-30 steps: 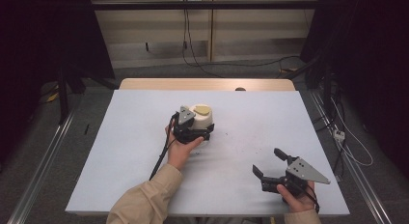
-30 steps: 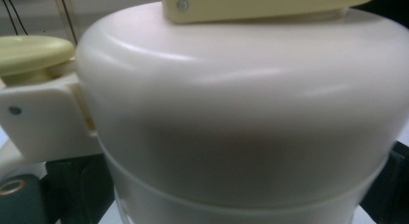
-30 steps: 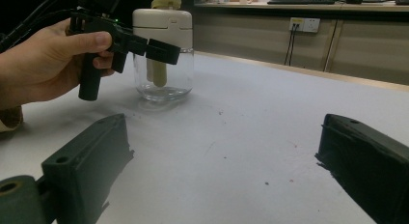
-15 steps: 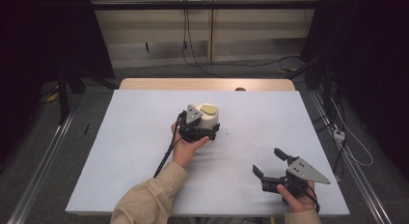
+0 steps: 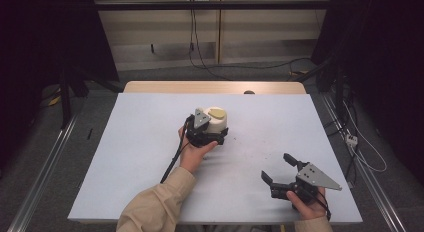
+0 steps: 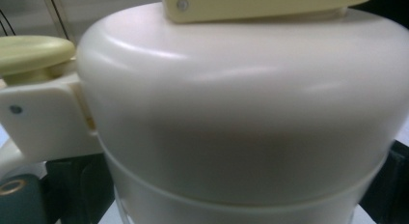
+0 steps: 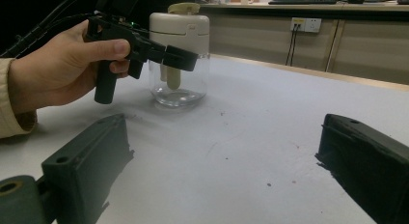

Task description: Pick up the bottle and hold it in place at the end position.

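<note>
Since a second ago the left hand-held gripper and the jar with it have shifted a little toward the right and the far side of the bench; the right hand-held gripper lies where it lay, near the front right corner. The jar, a clear glass body under a cream dispenser lid with a pale yellow top, stands upright near the middle of the bench; in the right gripper view the left hand-held gripper has a black jaw across the front of the glass just under the lid, and its own camera sits tight against the cream lid; whether the jaws actually press on the jar I cannot tell. The right hand-held gripper stands wide, its two jaws well apart and holding nothing, with bare bench between them. A black cable trails from the left hand-held gripper along the sleeve; behind the bench a wall socket and loose cables lie well apart from the work; the surface between the right hand-held gripper and the jar carries only small dark specks.
</note>
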`<state>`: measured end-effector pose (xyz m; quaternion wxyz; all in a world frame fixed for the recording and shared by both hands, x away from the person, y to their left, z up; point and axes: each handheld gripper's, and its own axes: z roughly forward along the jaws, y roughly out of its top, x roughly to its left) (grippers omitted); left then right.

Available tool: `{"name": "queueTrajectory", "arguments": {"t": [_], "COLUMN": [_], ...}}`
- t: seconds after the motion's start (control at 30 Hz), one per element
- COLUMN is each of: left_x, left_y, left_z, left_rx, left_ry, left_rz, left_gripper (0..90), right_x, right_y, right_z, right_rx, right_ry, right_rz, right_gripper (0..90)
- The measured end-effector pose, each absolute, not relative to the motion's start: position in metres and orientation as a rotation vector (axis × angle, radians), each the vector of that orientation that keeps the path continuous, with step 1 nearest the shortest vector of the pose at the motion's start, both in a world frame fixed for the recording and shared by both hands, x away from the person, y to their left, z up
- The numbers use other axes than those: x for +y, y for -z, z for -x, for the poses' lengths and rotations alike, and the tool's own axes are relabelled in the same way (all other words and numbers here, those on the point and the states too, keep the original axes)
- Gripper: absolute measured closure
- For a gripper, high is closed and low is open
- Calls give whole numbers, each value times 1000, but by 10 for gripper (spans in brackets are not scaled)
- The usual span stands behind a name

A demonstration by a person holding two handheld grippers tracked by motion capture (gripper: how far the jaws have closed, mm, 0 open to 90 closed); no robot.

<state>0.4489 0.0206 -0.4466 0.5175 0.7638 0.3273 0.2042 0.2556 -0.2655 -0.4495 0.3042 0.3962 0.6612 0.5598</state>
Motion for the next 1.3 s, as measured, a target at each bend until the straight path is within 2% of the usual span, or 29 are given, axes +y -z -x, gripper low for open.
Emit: {"name": "queueTrajectory", "arguments": {"t": [1.3], "left_x": [9], "left_y": [451], "left_z": [-456], "left_rx": [765], "left_ry": [-519], "left_rz": [-1843], "left_gripper": [50], "right_x": [-267], "right_y": [450], "right_z": [-255], "right_rx": [1749], "right_ry": [-1480], "right_rz": [-1051], "right_gripper": [34]}}
